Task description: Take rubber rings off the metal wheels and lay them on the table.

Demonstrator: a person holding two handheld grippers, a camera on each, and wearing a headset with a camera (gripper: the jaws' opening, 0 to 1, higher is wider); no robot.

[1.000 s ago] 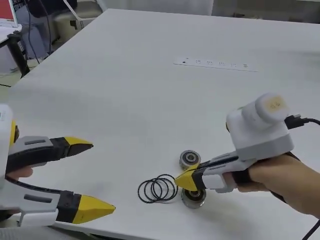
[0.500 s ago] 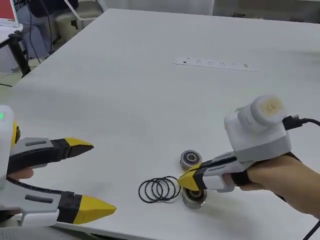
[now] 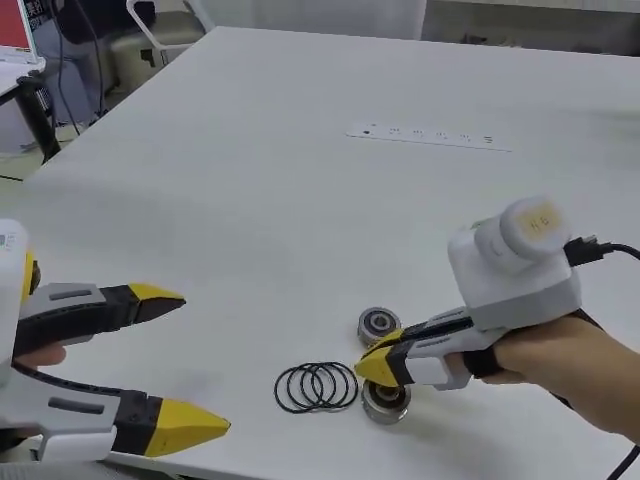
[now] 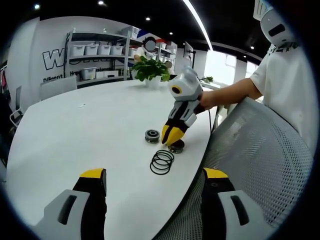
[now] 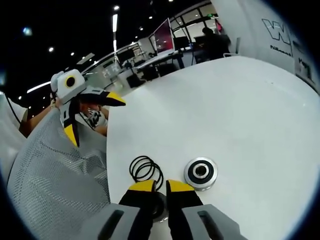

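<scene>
Nearest, the left gripper [image 3: 205, 362] hung at the near edge of the table [image 3: 250, 180], jaws spread wide and empty. Beyond it, loose rubber rings [image 3: 317, 385] lay flat in an overlapping cluster. At their 3 o'clock sat a metal wheel [image 3: 388, 400], with the right gripper [image 3: 362, 368] just above it, tips clenched and nothing visible between them. A second wheel [image 3: 379, 323] lay close at that wheel's 12 o'clock. Far off at 12 lay a power strip [image 3: 428, 135].
</scene>
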